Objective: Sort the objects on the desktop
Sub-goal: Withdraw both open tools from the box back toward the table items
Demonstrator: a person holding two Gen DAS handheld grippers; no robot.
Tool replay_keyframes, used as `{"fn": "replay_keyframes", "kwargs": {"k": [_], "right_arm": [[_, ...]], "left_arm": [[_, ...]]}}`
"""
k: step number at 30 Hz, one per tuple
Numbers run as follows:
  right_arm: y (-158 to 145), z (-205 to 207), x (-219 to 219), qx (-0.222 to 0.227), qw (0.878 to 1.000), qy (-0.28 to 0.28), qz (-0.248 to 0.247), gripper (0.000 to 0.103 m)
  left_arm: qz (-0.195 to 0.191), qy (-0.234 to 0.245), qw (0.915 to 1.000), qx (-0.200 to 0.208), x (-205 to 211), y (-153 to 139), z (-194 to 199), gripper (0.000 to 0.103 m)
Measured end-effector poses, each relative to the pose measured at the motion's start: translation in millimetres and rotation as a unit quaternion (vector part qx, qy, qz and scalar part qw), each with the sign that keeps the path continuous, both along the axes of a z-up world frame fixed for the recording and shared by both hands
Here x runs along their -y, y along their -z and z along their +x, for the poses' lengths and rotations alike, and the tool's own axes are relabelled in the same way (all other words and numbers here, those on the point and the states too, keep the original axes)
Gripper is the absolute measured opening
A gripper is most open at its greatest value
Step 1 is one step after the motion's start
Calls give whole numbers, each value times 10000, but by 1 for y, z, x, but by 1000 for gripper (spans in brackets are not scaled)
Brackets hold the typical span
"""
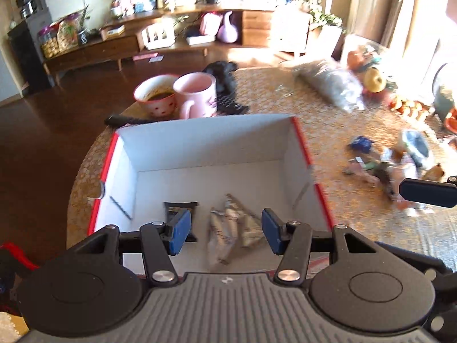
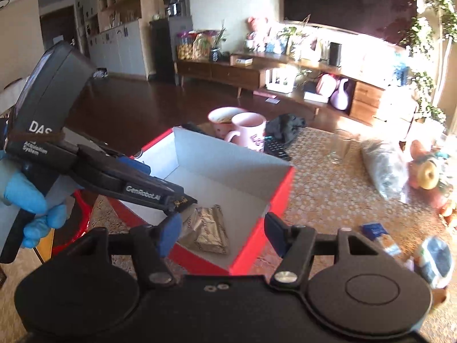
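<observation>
A red-edged box with white walls (image 1: pixel 205 134) (image 2: pixel 228 160) stands on the patterned table. Inside it lie a black snack bar (image 1: pixel 178 207) and silvery wrapped packets (image 1: pixel 231 228) (image 2: pixel 208 228). My left gripper (image 1: pixel 225 228) hangs open above the box's near side, with nothing between its blue pads; a blue-gloved hand (image 2: pixel 25 197) holds the left gripper (image 2: pixel 157 181). My right gripper (image 2: pixel 222 234) is open and empty over the box's near right corner, and one of its fingertips (image 1: pixel 425 193) shows at the right. Loose small packets (image 1: pixel 394 160) (image 2: pixel 434 257) lie right of the box.
Behind the box stand a pink mug (image 1: pixel 197 94) (image 2: pixel 248 131), a red-rimmed bowl (image 1: pixel 155 94) and a black remote (image 2: pixel 275 145). A grey filled bag (image 1: pixel 331 83), a clear glass (image 2: pixel 340 148) and toys (image 1: pixel 371 77) sit farther right. The table edge (image 1: pixel 77 177) drops off at the left.
</observation>
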State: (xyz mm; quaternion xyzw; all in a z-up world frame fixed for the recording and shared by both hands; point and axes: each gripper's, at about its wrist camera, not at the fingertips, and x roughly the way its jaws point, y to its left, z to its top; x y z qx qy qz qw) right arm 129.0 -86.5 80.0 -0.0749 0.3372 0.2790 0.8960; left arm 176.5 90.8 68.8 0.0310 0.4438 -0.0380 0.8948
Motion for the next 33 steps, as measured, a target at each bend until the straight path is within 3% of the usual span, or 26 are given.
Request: {"fn": "replay_keyframes", "kwargs": {"k": [17,33], "right_arm": [[-16,-47,111,441,9952,868,78,64],[3,-69,199,508,9846,1669,93,64]], "left_arm": [[-460,888,9939,468,97,-5,-55,53],[-765,1614,9803,839,179,9,-82,53]]}}
